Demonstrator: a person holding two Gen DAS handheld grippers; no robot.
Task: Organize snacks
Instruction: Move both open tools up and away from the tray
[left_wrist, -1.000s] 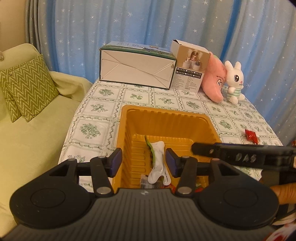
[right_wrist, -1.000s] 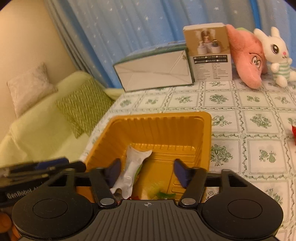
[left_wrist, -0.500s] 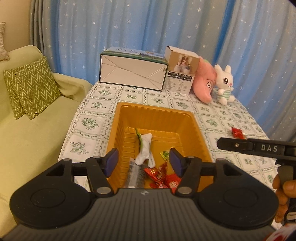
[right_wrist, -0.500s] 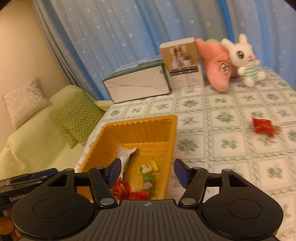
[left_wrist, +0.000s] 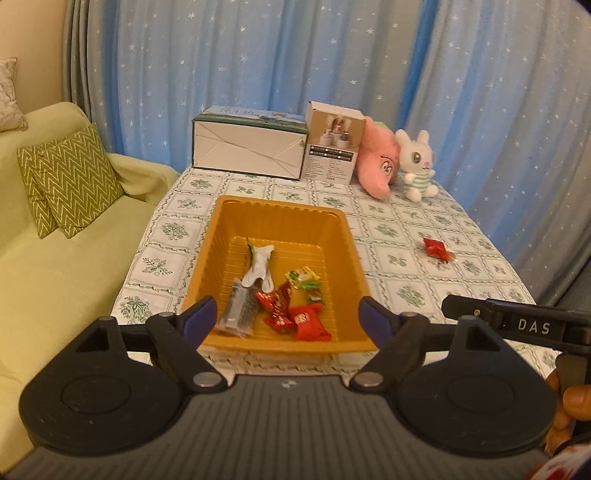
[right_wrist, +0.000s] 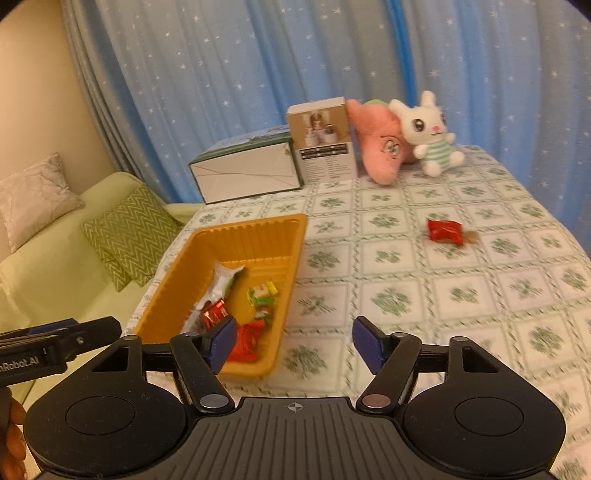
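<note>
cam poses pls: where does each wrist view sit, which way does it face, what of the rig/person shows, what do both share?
Left wrist: behind the open left gripper, facing the orange tray head-on; the right gripper's side and fingers show at right.
Right wrist: behind the open right gripper, right of the tray, facing bare tablecloth; the left gripper's side shows at left.
Shared: tray, loose red snack, boxes, plush toys.

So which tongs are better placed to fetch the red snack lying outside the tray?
Right. The red snack lies right of the orange tray, ahead of the open right tongs; the left tongs face the tray.
</note>
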